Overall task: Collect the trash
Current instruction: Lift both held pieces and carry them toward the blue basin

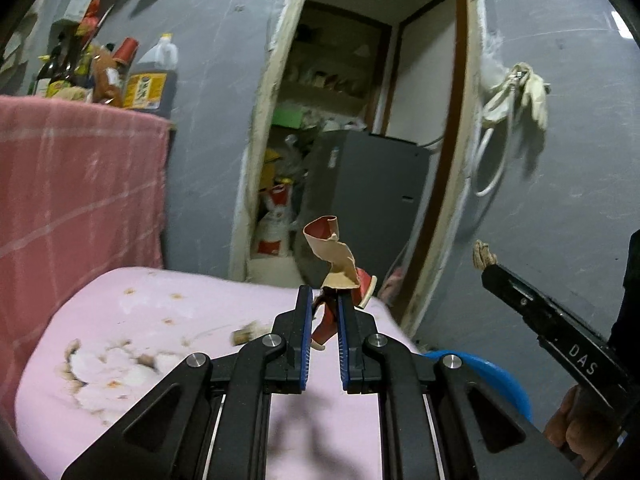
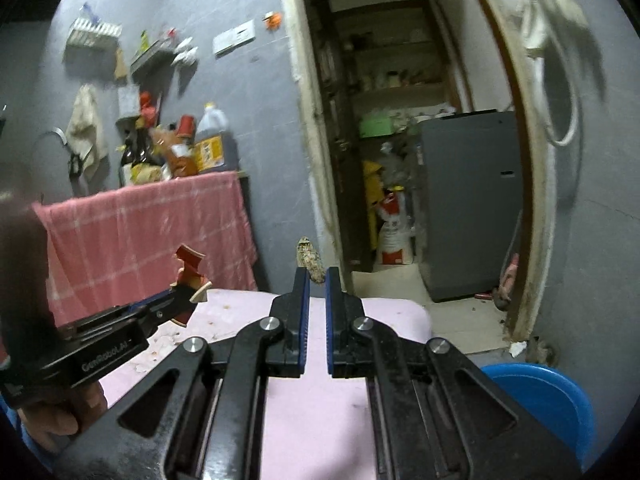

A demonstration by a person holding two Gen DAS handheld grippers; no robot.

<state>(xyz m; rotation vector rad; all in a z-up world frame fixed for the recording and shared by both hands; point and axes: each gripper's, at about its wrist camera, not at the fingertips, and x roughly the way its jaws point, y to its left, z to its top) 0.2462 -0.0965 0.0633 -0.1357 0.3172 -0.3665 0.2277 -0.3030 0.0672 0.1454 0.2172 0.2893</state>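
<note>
Surface [image 1: 120,320]: pink, stained; crumb scrap [image 1: 245,335] lies on it, still yours to collect.
Blue bin [image 2: 560,396]: low at your right, likely drop point.
Torn paper cup [image 1: 332,252]: pinched at its base in your left claw [image 1: 325,312], above the surface; long axis upright, curled end up. Light, floppy, crushable; grip low.
Brown wad [image 2: 311,264]: clamped by your right claw [image 2: 317,280], points forward; soft, light, may slip.

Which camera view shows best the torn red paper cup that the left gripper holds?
The left wrist view: the torn red paper cup stands close and centred between the left gripper fingers, its red and tan sides clear. In the right wrist view it appears small, side-on, at that gripper's tip.
</note>
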